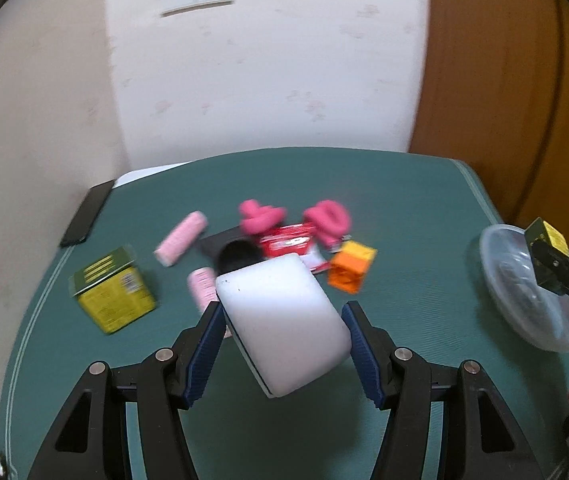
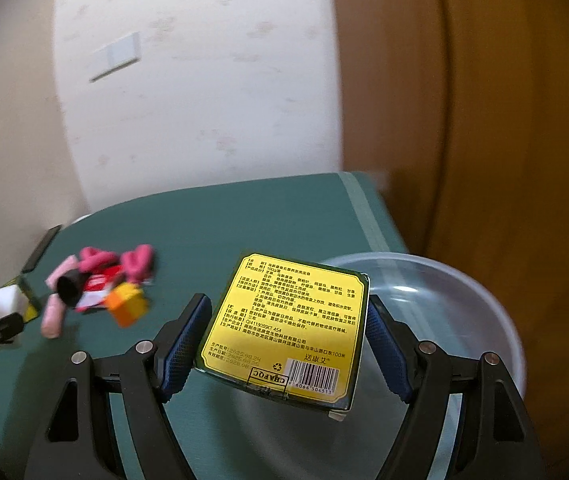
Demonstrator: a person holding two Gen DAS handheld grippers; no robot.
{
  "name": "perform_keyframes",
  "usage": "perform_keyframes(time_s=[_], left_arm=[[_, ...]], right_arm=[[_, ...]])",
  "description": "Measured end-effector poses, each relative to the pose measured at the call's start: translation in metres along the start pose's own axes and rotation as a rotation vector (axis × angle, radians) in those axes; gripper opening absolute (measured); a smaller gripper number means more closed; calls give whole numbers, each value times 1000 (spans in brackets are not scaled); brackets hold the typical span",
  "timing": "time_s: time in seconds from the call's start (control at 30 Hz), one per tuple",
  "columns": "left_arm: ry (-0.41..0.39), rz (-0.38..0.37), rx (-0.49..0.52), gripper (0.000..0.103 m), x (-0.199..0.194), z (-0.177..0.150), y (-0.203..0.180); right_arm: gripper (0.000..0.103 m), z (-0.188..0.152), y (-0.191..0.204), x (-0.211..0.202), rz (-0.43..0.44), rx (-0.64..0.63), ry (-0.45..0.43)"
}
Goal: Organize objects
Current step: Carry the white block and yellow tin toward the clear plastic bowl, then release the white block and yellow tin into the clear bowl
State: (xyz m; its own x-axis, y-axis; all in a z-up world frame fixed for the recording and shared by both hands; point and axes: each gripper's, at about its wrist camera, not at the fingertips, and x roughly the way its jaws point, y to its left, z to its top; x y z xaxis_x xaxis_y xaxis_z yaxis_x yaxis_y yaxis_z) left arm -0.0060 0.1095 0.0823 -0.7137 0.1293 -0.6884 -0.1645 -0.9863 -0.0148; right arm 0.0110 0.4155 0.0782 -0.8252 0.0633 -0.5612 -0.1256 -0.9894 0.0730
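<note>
The green table (image 1: 404,184) carries everything, and its far-right corner holds the clear plastic bowl (image 2: 464,300), the biggest vessel here and, by my judgement, where your loads are headed. Read the whole move off that bowl: it lies right under and just beyond your right gripper (image 2: 284,340), and well off to the right of your left gripper (image 1: 284,336), so your right hand is clearly the nearer one.

Your right gripper has its jaws set wide and clamped on the two side edges of the yellow-green box (image 2: 288,324). The box's printed face is towards the camera, tilted, barcode end near you, and its long axis runs from you out over the bowl's near-left rim. A drop there looks like a short lowering, not a reach.

Your left gripper is about half open and pressed on the white sponge block (image 1: 280,320), which sits skewed between the pads (image 1: 204,352), one corner poking out towards you. The block hangs above the middle of the table, nearer to you than the pile.

A second yellow-green box (image 1: 112,292) stands on the left of the table. In the centre lies the loose pile: an orange cube (image 1: 352,266), a red packet (image 1: 288,242), pink curled pieces (image 1: 260,216), pink rollers (image 1: 182,238) and a small black round thing (image 1: 238,254), too blurred to name. A dark flat slab (image 1: 84,216) lies at the far-left edge.

If the sponge goes to the bowl too, your left hand has to cross rightwards over the pile, so let the right hand clear first.
</note>
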Motion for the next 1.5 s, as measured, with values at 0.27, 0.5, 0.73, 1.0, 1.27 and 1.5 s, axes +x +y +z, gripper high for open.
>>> perform_keyframes(time_s=[0.27, 0.5, 0.73, 1.0, 1.27, 1.5], left_arm=[[5, -102, 78, 64, 8, 19, -56], [22, -208, 159, 64, 21, 35, -114], [42, -346, 234, 64, 37, 43, -166], [68, -455, 295, 72, 56, 47, -208], [66, -450, 263, 89, 64, 48, -202], [0, -374, 217, 103, 50, 50, -180]], right_arm=[[78, 8, -58, 11, -45, 74, 37], [78, 14, -82, 18, -34, 101, 51], [78, 23, -91, 19, -32, 111, 25], [78, 32, -100, 23, -28, 131, 11], [79, 36, -99, 32, -16, 143, 23], [95, 35, -97, 34, 16, 170, 23]])
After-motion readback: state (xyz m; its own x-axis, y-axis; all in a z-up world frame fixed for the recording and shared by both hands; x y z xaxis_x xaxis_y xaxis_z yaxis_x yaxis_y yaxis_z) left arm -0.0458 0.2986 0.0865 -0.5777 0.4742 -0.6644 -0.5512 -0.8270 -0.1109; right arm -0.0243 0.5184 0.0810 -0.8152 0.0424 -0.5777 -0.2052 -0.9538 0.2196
